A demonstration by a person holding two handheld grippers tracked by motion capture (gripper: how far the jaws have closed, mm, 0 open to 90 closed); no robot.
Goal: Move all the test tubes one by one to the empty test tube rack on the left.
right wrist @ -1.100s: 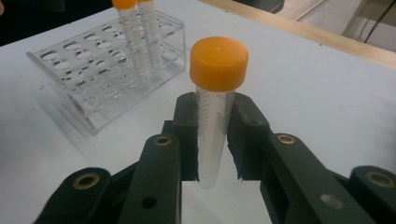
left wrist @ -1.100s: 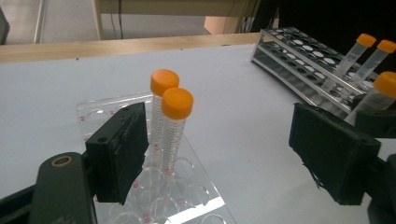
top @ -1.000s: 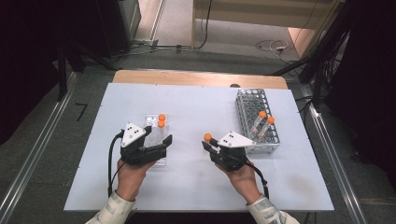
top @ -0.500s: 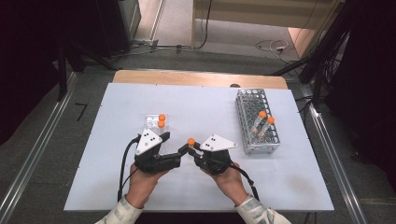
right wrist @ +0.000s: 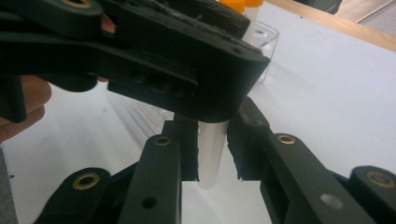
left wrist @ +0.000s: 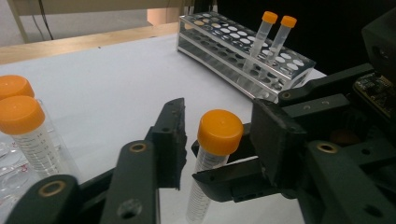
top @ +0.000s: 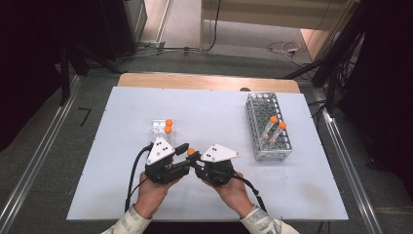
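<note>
— Near the table's [top: 117,195] front edge, left to right: what's there?

— Left gripper [top: 187,155] first, in the person's left hand [top: 152,192]. Its jaws have just been closing around the orange cap of a tube [top: 191,152]. From the left gripper view, cap [left wrist: 219,131] sits between the jaws; a gap shows on the left side, and I cannot tell whether the right pad touches.

— And the tube itself?

— Upright, mid-front of the table, between the two grippers. Right gripper [top: 195,161] pinches its clear body lower down; the right gripper view shows both pads [right wrist: 189,149] pressed on the tube [right wrist: 212,154], with the left gripper crossing just above.

— Anything behind?

— Behind the left gripper, well apart: two more orange-capped tubes [top: 168,126] in a clear holder [top: 157,127]. In the left gripper view they stand at the far left [left wrist: 21,116].

— Farther right?

— Metal rack [top: 268,146] at the table's right, two capped tubes [top: 275,127] leaning in its near half. Rack [left wrist: 224,42] is apart from both grippers.
</note>
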